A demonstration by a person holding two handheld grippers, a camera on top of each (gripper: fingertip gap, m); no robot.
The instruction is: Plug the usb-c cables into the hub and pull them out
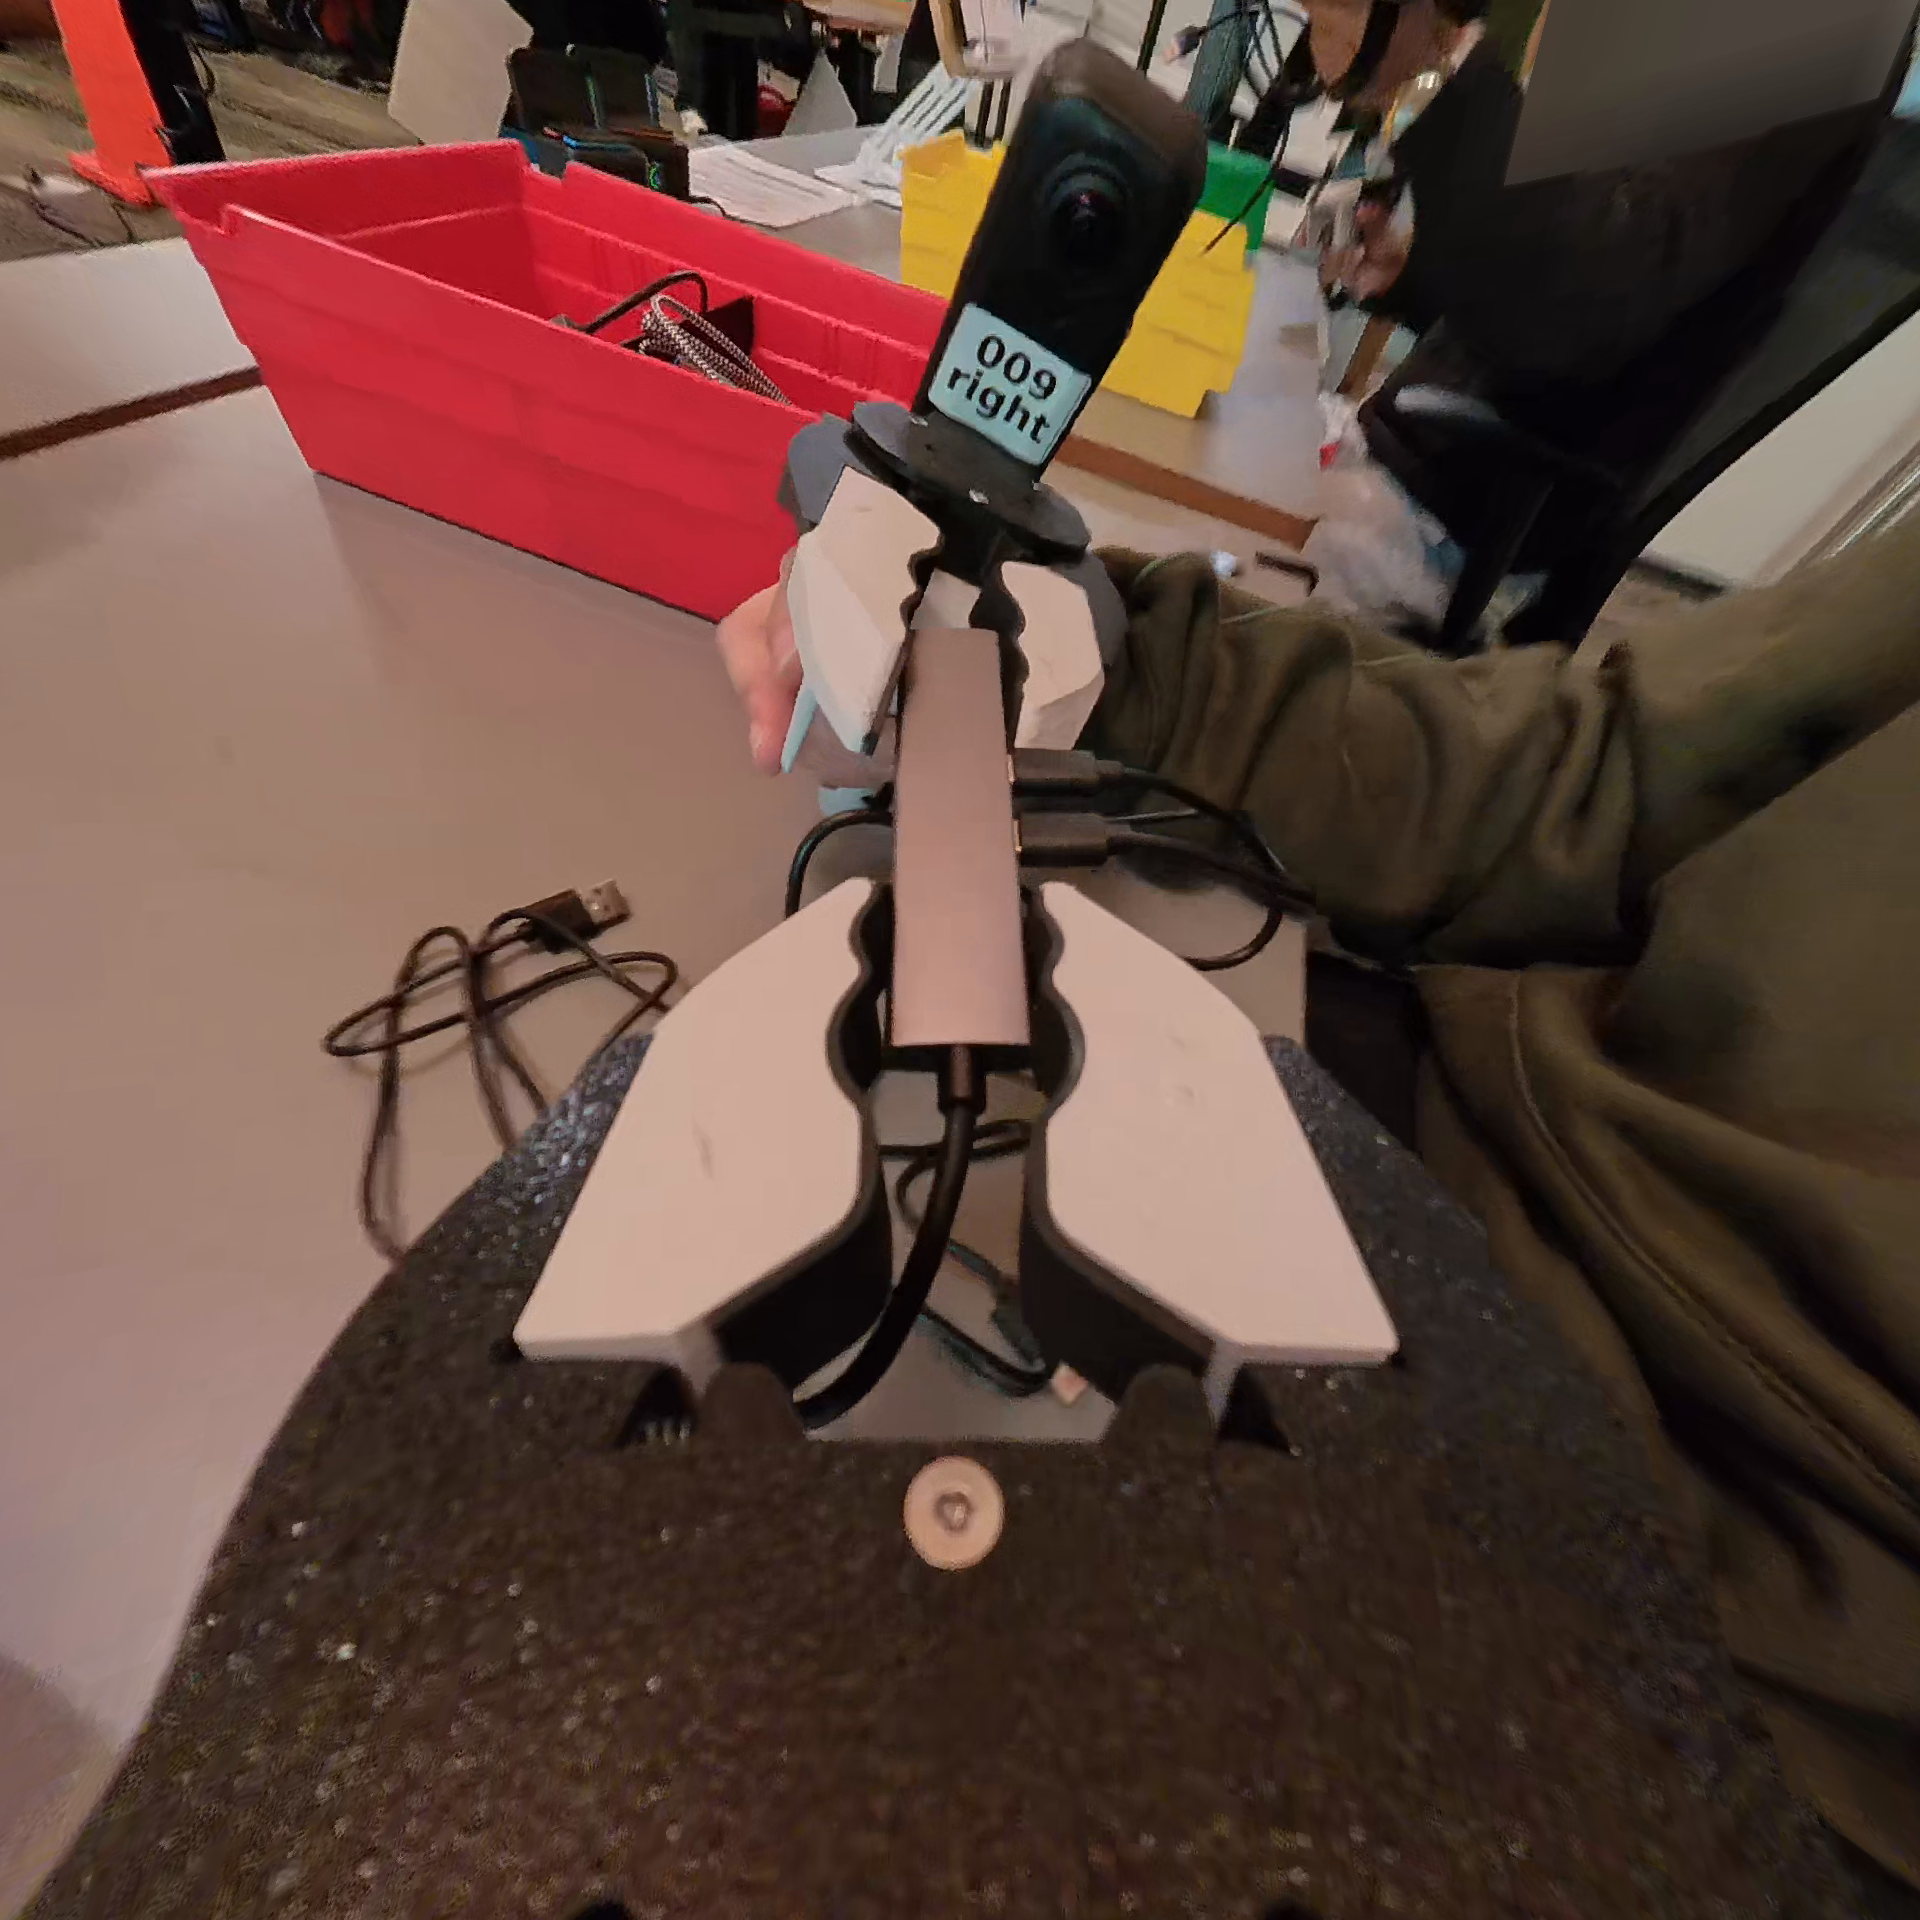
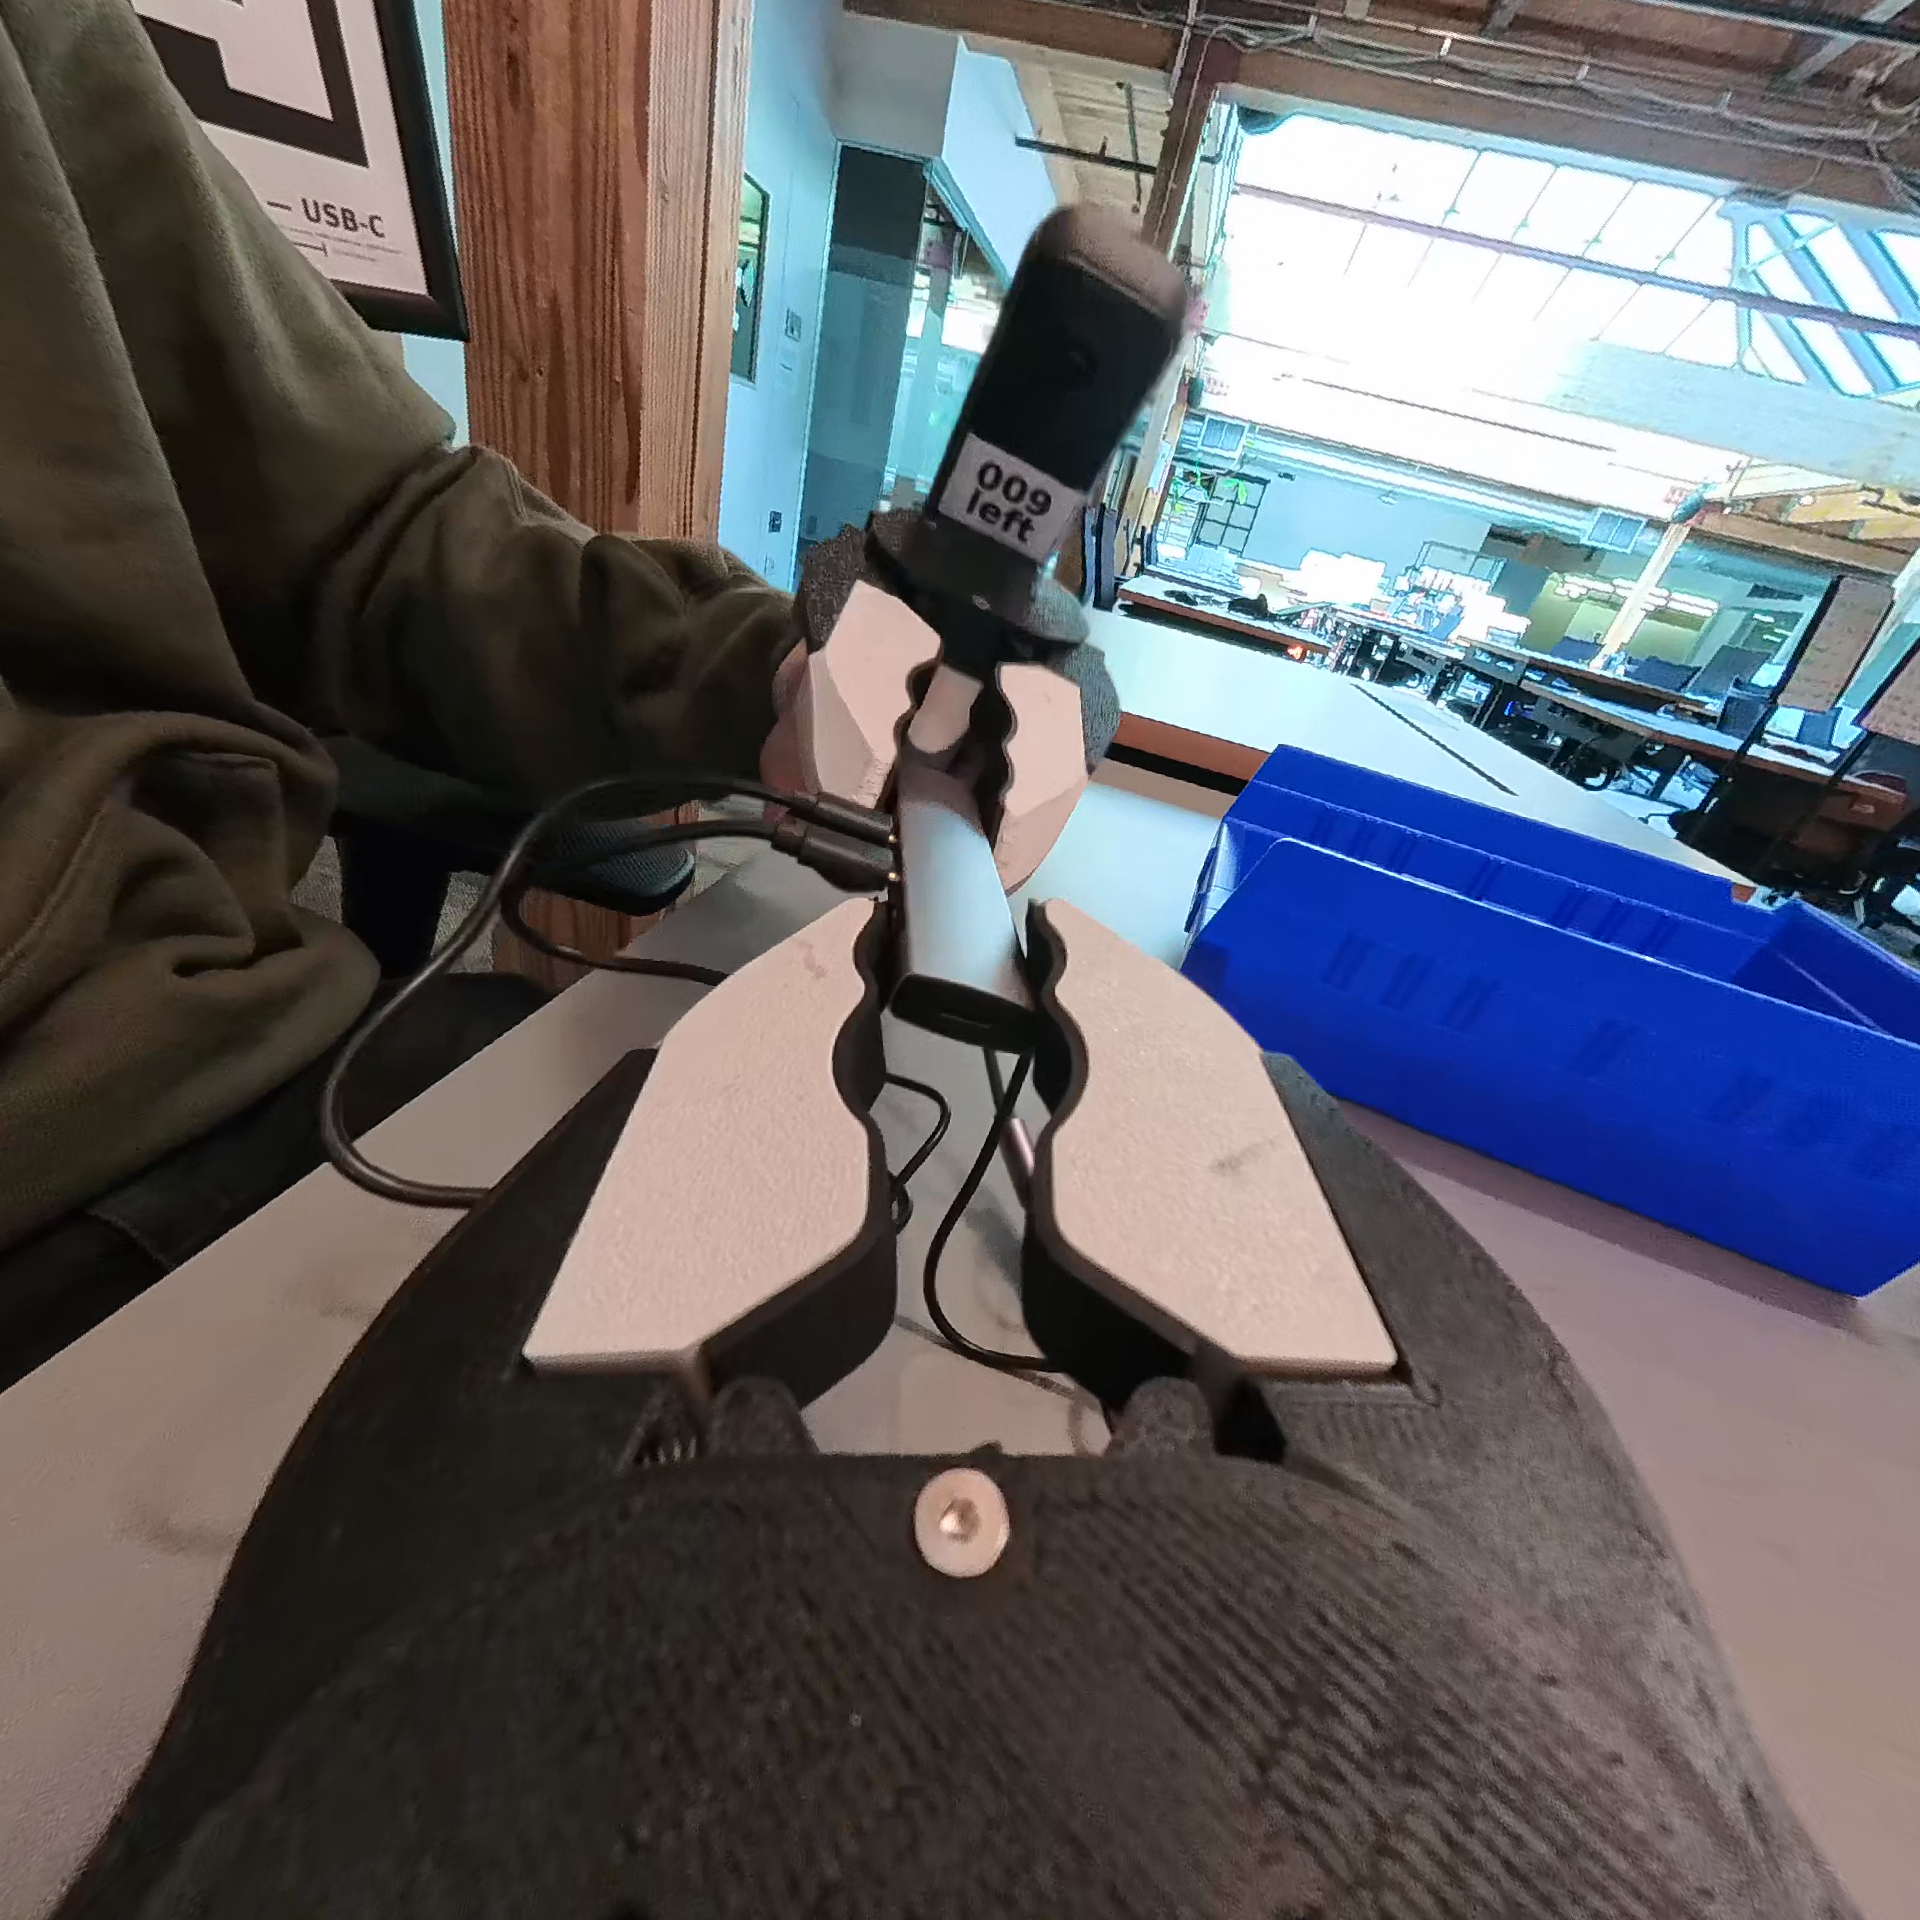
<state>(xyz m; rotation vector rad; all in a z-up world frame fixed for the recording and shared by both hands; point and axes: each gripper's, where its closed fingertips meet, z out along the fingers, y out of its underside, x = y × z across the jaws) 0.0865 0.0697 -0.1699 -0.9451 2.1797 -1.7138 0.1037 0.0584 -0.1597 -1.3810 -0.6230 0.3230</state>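
Observation:
A slim grey hub [image 1: 951, 790] is held above the table between both grippers. My left gripper [image 1: 956, 904] is shut on the hub's near end, where its own black lead [image 1: 951, 1143] hangs down. My right gripper [image 1: 956, 613] is shut on the far end. In the right wrist view my right gripper [image 2: 954, 920] clamps the hub [image 2: 951, 873] and the left gripper [image 2: 951, 717] holds the other end. Two black usb-c cables [image 1: 1060, 805] are plugged side by side into the hub's side; they also show in the right wrist view [image 2: 842, 842].
A loose black cable [image 1: 488, 997] with a USB-A plug lies on the grey table [image 1: 208, 727]. A red bin [image 1: 468, 343] with cables stands behind it, a yellow bin [image 1: 1184, 312] farther back. A blue bin [image 2: 1558, 987] stands on the other side. An olive sleeve [image 1: 1403, 748] reaches in. The tips of both grippers are at nearly the same place.

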